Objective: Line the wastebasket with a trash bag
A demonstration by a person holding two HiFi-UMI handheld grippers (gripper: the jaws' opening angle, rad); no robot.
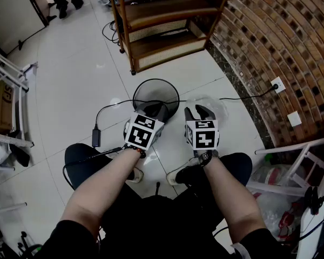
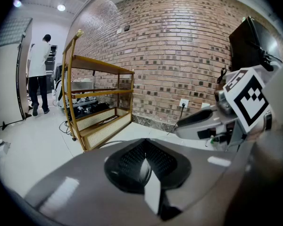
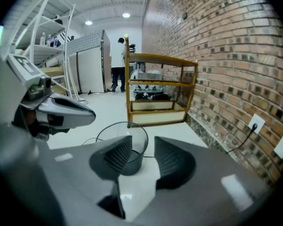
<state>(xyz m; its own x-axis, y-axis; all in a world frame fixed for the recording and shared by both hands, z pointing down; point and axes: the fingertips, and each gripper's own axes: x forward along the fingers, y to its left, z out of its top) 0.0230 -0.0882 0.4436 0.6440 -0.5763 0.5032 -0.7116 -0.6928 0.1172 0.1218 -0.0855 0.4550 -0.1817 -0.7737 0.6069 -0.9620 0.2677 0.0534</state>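
Note:
A round black mesh wastebasket [image 1: 156,94] stands on the white tile floor just beyond both grippers; it also shows in the right gripper view [image 3: 125,147]. A crumpled clear plastic bag [image 1: 215,106] lies on the floor to the basket's right. My left gripper [image 1: 153,111] hangs over the basket's near rim, its jaws shut [image 2: 146,160] with nothing between them. My right gripper [image 1: 198,113] hovers above the bag's near edge, its jaws open and empty [image 3: 141,157]. No bag shows in the right gripper view.
A wooden shelf cart [image 1: 167,26] stands behind the basket against a brick wall [image 1: 281,42]. A black cable runs from a wall outlet [image 1: 278,84] past the basket to an adapter [image 1: 96,136]. White racks [image 1: 11,90] stand left, a white frame and bags [image 1: 281,188] right. A person [image 2: 37,74] stands far back.

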